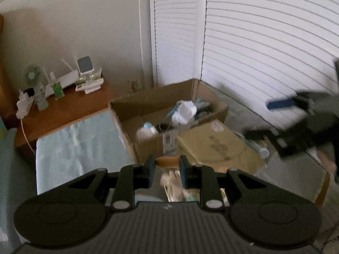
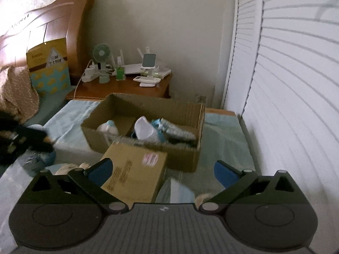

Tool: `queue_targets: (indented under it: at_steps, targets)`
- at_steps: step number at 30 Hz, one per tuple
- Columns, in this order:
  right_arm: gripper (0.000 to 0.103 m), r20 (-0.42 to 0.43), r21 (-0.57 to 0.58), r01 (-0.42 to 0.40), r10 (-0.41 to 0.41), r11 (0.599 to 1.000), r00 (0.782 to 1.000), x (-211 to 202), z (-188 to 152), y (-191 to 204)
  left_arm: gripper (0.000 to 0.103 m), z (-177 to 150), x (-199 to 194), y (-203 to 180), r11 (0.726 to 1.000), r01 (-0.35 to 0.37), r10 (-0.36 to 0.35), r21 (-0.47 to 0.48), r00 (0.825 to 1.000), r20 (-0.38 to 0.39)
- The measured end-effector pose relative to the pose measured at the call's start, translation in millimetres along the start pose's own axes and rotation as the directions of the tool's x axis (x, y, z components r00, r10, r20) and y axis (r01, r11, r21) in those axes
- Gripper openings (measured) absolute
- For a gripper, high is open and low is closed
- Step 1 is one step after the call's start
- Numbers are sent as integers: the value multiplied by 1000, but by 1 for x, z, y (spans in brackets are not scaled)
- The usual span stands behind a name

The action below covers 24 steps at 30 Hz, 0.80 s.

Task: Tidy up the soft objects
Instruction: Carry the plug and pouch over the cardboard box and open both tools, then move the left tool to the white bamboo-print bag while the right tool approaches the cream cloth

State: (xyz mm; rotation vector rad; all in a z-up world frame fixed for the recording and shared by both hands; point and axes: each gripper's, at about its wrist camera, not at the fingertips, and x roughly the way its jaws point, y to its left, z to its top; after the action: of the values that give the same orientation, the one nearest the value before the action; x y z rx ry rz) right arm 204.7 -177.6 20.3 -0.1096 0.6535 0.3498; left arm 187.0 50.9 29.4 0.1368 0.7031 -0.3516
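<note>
Bed (image 2: 222, 146), orange toy (image 1: 167, 162) (soft) between left jaws

An open box (image 2: 146, 127) sits on the bed (image 2: 224, 139), soft items (image 2: 146, 130) inside it. A closed carton (image 2: 135, 171) lies just before it. The nightstand (image 2: 127, 86) stands behind.

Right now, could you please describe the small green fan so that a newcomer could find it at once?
Find the wooden nightstand beside the headboard, behind the open cardboard box. The fan stands toward its left end; it alone has a round, pale green grille, while its neighbours are white gadgets.
</note>
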Motion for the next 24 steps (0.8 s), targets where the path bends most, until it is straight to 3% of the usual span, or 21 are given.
queue_targets:
  at_steps: [8, 14, 15, 17, 18, 24]
  targets:
    - [103, -5, 26, -1, 1, 1000, 1000, -18, -19, 0, 23, 52, 42, 13, 1000, -5, 5, 8, 1000, 4]
    - [103, -11, 26, 5, -4, 1000, 1000, -22, -27, 0, 23, 79, 82, 28, 999, -49, 49, -20, 999, -7]
    - [103, -13, 23, 4, -4, 1000, 1000, -22, -28, -1, 30, 80, 86, 29, 998, -56, 55, -30, 998, -6]
    - [103, -13, 20, 0, 0, 1000, 1000, -23, -31, -2, 80, 82, 91, 34, 996, -65, 64, -53, 998, -4]
    - [103, -11, 20, -3, 3, 1000, 1000, -24, -32, -2, 87, 80, 91, 35, 995, -76, 77, -69, 997, 8]
    - [103, -19, 7, -4, 4, 1000, 1000, -25, -37, -1, 89, 70, 77, 32, 994, -92, 93, -54, 996, 15]
